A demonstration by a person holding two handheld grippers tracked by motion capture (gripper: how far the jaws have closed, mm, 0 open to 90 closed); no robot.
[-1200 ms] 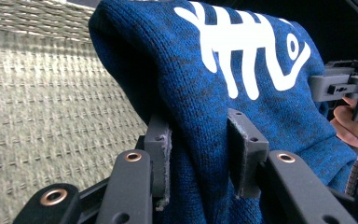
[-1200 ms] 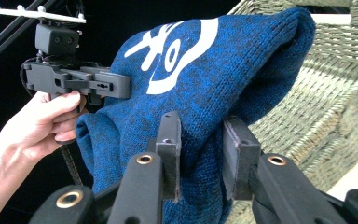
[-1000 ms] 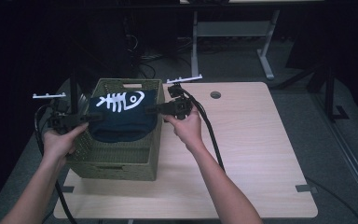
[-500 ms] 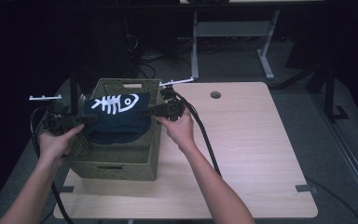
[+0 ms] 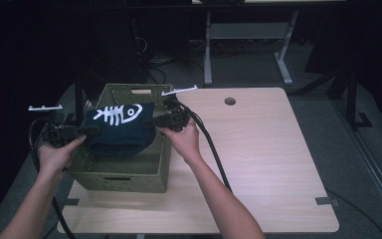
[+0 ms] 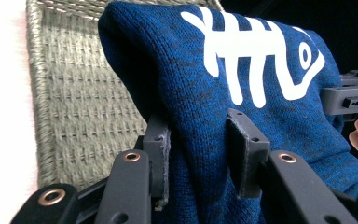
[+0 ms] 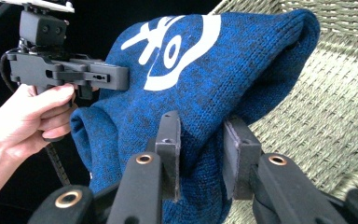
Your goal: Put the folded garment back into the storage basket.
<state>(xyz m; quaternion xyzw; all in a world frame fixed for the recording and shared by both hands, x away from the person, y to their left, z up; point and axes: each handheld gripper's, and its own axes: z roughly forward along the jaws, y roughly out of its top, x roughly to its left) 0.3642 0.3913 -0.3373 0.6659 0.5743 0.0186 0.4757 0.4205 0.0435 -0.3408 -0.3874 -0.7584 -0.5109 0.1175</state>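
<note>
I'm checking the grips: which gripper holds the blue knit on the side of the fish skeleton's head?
The right gripper: it clamps the blue knit beside the fish print's round eye, while the left gripper clamps the tail side.

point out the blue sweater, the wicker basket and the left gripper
blue sweater (image 5: 122, 134), high view, dark knit below the fish-bone print
wicker basket (image 5: 124, 177), high view, near wall
left gripper (image 6: 198, 140), left gripper view, between its fingertips

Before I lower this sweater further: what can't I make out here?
- Basket floor: high view, hidden under the blue sweater.
- Sweater's lower part: left gripper view and right gripper view, cut off by the bottom edge behind the jaws.
- Sweater's back: every view, turned away.
</note>
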